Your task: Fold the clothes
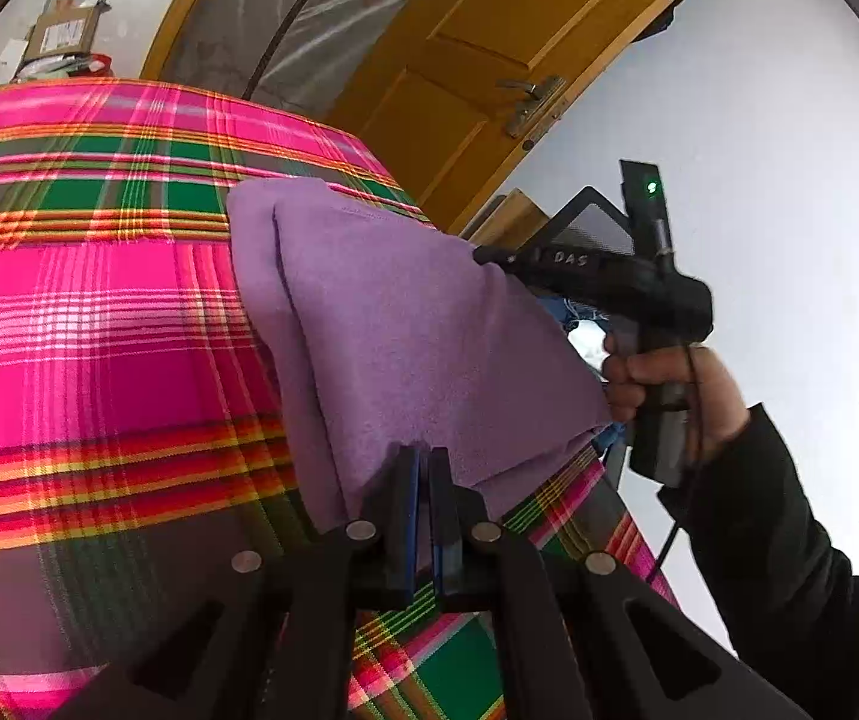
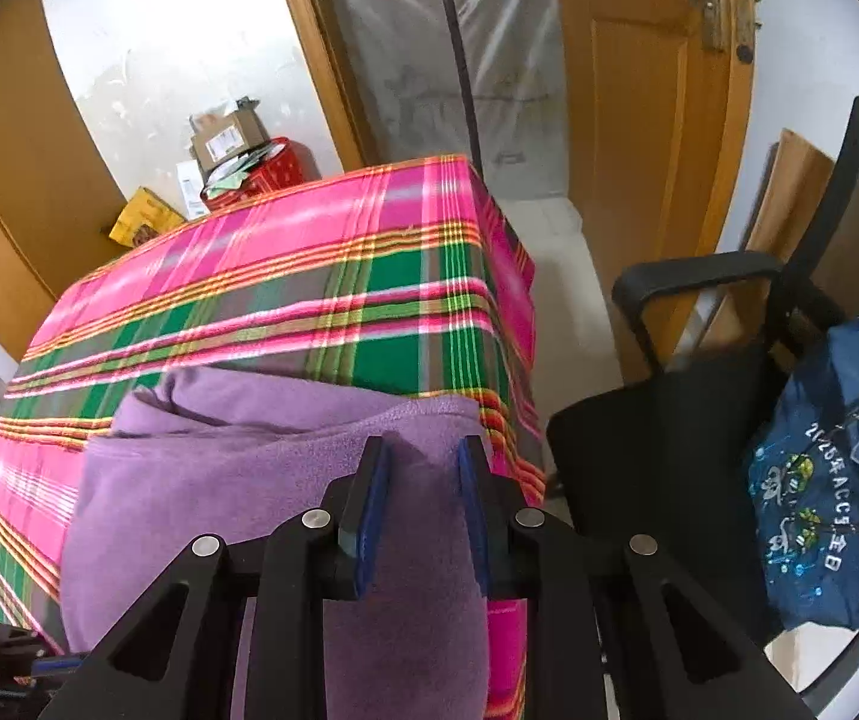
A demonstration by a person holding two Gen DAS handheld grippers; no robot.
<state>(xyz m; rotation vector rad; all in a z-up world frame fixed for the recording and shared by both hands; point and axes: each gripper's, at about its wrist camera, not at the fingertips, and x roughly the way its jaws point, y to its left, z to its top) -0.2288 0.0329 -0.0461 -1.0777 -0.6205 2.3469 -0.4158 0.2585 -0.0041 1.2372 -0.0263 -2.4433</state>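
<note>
A purple fleece cloth [image 1: 399, 330] [image 2: 249, 468] lies partly folded on a table under a pink, green and orange plaid cover [image 1: 99, 330] [image 2: 309, 276]. Its right side is lifted off the table like a tent. My left gripper [image 1: 426, 462] is shut on the cloth's near edge, its jaws almost together. My right gripper [image 2: 420, 468] holds a thick fold of the cloth at the table's right edge, jaws partly apart with fabric filling the gap. The left wrist view shows the right gripper's tip [image 1: 480, 253] at the cloth's far right corner, held by a hand [image 1: 681, 390] in a black sleeve.
A black office chair [image 2: 669, 432] stands right of the table with a dark blue printed garment [image 2: 819, 480] on it. Behind are a wooden door [image 2: 639, 120], a plastic-covered doorway, cardboard boxes [image 2: 225, 138] and a red container [image 2: 273, 171].
</note>
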